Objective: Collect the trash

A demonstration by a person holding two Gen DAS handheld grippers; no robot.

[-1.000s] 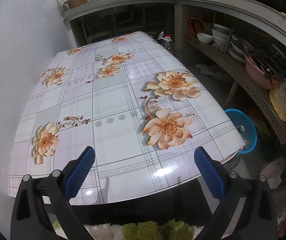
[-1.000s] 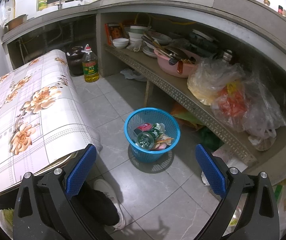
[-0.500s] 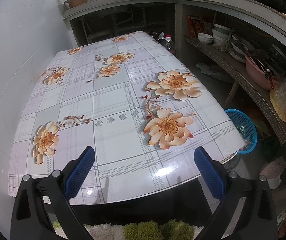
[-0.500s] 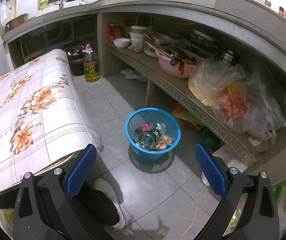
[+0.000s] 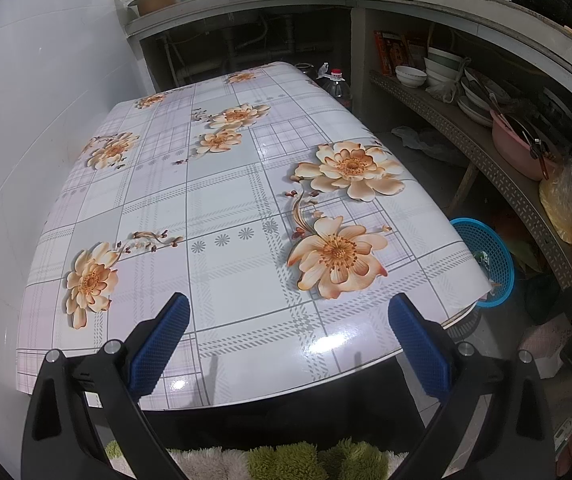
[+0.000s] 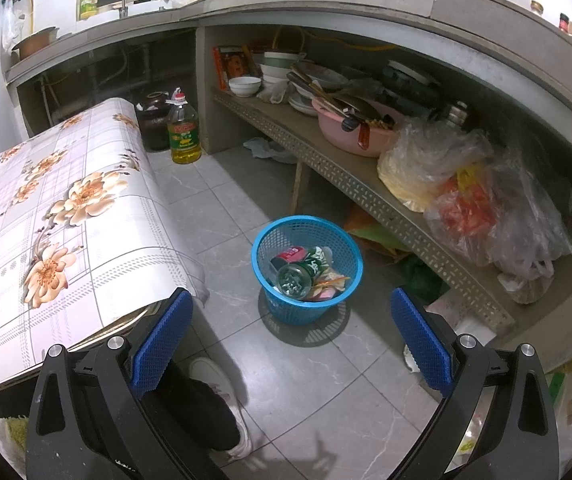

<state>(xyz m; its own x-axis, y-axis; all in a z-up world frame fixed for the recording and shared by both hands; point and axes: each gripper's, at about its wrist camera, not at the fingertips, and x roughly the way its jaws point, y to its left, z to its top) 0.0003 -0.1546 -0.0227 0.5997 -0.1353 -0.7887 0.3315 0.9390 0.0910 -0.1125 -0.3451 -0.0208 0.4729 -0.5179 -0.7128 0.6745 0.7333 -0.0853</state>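
1. Trash (image 6: 305, 272) (cans and wrappers) sits in the blue basket (image 6: 342, 248) on the floor tiles, just beside the tabletop (image 6: 98, 216) corner and near the shelf (image 6: 350, 184).
2. Our right tool (image 6: 292, 336) hangs above the floor, its pads spread wide with nothing between them.
3. Our left tool (image 5: 288, 338) hovers over the flowered tabletop (image 5: 226, 200), likewise spread apart and holding nothing; the basket (image 5: 494, 248) peeks past the tabletop's right edge.
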